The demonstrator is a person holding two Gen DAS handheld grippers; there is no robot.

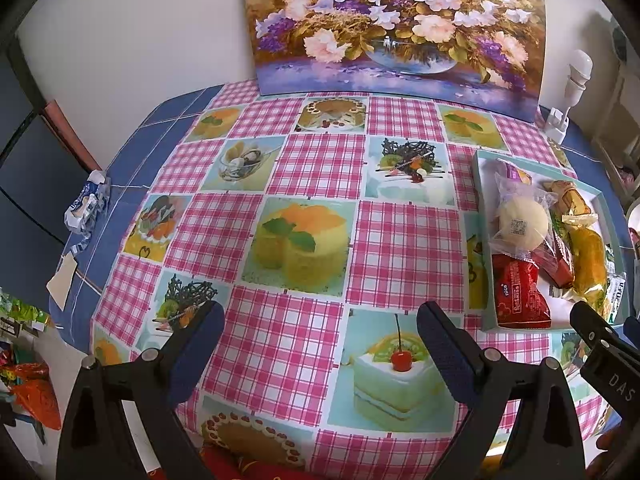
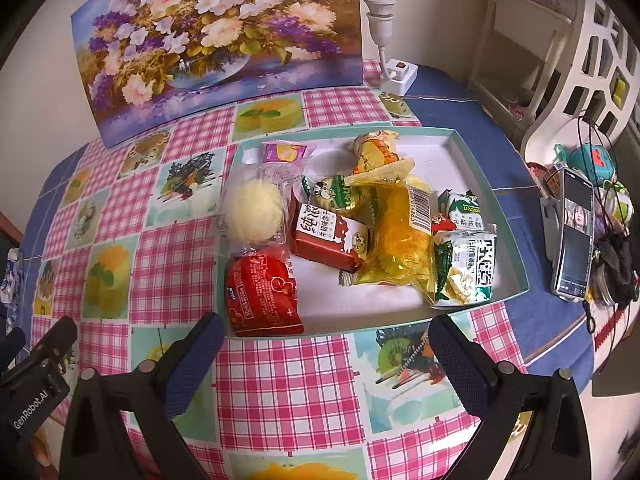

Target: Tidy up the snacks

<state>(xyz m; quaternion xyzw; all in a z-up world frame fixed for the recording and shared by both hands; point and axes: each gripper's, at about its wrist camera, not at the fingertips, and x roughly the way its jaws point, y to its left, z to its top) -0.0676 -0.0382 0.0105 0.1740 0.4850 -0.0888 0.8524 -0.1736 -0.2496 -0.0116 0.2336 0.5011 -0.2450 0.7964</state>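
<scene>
A shallow teal-rimmed tray (image 2: 516, 240) lies on the table and holds several wrapped snacks: a red packet (image 2: 262, 294), a round pale bun in clear wrap (image 2: 252, 210), a red-brown biscuit box (image 2: 330, 242), a yellow cake packet (image 2: 400, 248) and green-white biscuit packs (image 2: 468, 264). The tray also shows at the right of the left wrist view (image 1: 486, 264). My right gripper (image 2: 326, 344) is open and empty, just short of the tray's near rim. My left gripper (image 1: 320, 334) is open and empty over the bare tablecloth, left of the tray.
A flower painting (image 1: 396, 24) leans on the wall at the table's back. A white lamp on a switch base (image 2: 386, 32) stands beside it. A phone on a stand (image 2: 574, 236) and cluttered items sit right of the tray. A crumpled blue-white wrapper (image 1: 86, 204) lies at the table's left edge.
</scene>
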